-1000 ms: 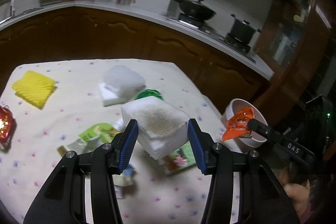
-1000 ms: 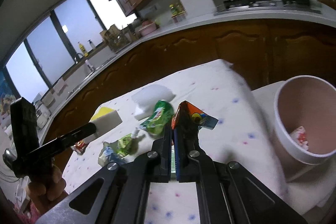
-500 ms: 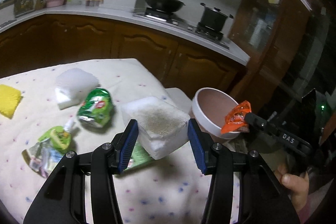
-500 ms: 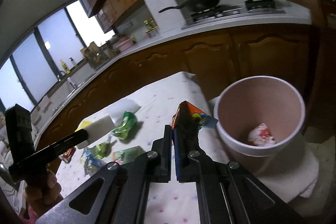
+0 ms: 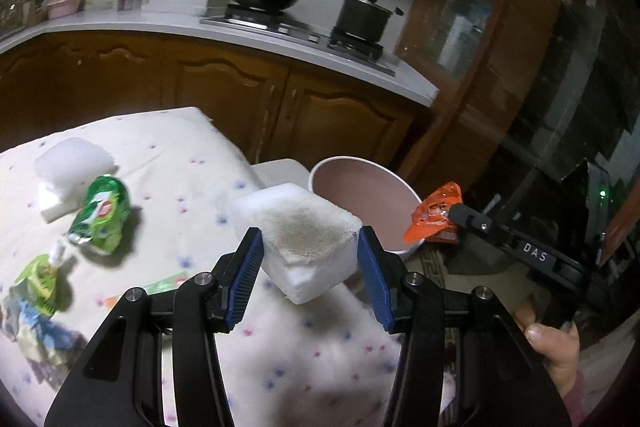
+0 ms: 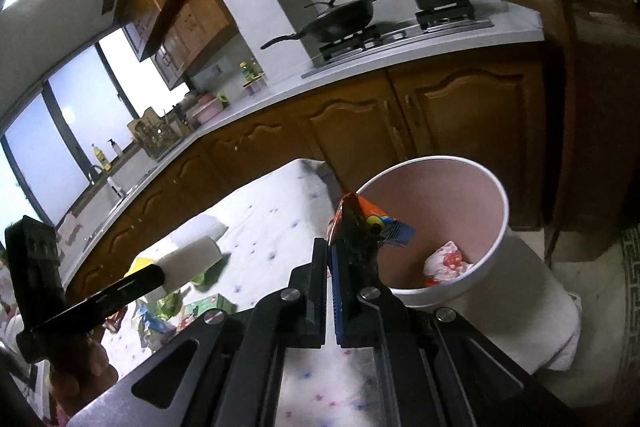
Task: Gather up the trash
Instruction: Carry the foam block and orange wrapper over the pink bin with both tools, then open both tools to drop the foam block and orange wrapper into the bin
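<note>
To drop cleanly, each piece needed to hang fully over the bucket (image 6: pixel 460 167) mouth before letting go, the wrapper first, then the bulkier block. The right claw (image 6: pixel 340 227) was pressed together on an orange wrapper (image 6: pixel 376 219), poised at the bucket's near rim; one crumpled scrap (image 6: pixel 446 261) already lay inside. The left claw (image 5: pixel 310 259) stood moderately wide, clamped on a stained white foam block (image 5: pixel 306 235) just left of the bucket. Green packets (image 5: pixel 102 213) waited on the counter (image 5: pixel 168 163), further left.
</note>
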{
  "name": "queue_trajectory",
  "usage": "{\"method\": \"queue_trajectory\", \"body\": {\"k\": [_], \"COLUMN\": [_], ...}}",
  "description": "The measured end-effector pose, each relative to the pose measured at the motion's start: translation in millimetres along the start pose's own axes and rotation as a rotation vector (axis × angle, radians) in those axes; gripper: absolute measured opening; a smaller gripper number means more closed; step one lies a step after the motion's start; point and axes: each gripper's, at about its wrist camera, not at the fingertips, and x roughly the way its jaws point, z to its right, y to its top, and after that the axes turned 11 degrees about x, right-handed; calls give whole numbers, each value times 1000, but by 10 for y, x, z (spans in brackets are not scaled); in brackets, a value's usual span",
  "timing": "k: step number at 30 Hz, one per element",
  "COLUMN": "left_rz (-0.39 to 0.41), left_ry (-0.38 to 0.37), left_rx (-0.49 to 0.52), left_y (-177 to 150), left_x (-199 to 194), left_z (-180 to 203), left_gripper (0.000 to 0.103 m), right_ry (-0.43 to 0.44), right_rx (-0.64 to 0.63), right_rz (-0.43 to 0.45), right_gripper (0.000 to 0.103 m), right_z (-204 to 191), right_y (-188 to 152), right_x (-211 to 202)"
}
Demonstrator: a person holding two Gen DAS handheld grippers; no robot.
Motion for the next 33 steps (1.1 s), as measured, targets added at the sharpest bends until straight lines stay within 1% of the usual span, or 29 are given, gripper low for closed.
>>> {"method": "queue_trajectory", "body": {"k": [7, 15, 20, 24, 29, 31, 33], "left_rz": [-3, -40, -65, -92, -125, -142, -154], "left_ry": [-40, -81, -102, -115, -111, -111, -115], "left_rx": [32, 77, 89, 83, 85, 84, 81], "left_y": [174, 421, 531, 573, 533, 516, 503], "left_x": [265, 802, 1115, 1348, 1550, 1628, 1666], "left_z": [190, 442, 510, 530, 526, 533, 527], "left_gripper": [48, 48, 48, 48, 49, 50, 54], "right_ry": [-16, -26, -27, -29, -37, -42, -45], "right_rx": [19, 44, 53, 55, 60, 64, 73], "right_rz": [11, 12, -1, -14, -30, -40, -51], "right_gripper": [2, 2, 2, 2, 2, 2, 3], "right_z": [201, 426, 525, 576, 640, 666, 699], "right_y": [124, 353, 465, 519, 552, 550, 549], "right_x": [11, 136, 251, 343, 470, 524, 579]}}
